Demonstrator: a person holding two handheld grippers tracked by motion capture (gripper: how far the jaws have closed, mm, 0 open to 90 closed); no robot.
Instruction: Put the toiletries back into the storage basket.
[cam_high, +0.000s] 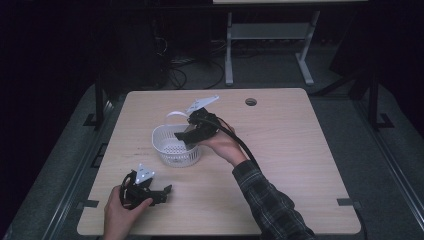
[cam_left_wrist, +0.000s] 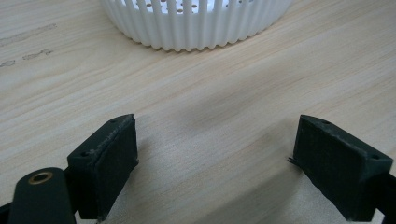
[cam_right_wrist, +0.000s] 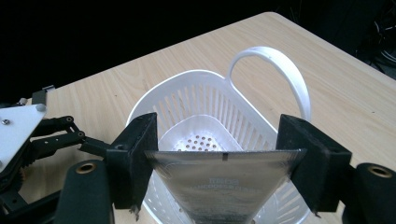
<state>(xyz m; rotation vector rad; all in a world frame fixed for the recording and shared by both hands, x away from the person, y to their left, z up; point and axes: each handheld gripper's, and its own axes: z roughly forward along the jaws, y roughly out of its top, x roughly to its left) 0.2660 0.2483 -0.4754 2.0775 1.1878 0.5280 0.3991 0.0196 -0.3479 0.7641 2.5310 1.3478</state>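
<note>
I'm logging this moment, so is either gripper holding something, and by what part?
The right gripper clamps a shiny silver pouch by the two ends of its wide top edge, above the white basket. The left gripper is open, holding nothing.

White slotted basket (cam_high: 175, 146), light wood-grain table (cam_high: 290, 150), plaid sleeve (cam_high: 270, 205).

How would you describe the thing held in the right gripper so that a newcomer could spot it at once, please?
Start at the wooden table and find the white slotted basket near its middle. Over the basket's rim, the right gripper clamps a flat, shiny silver packet that narrows downward, the one metallic thing there.
</note>
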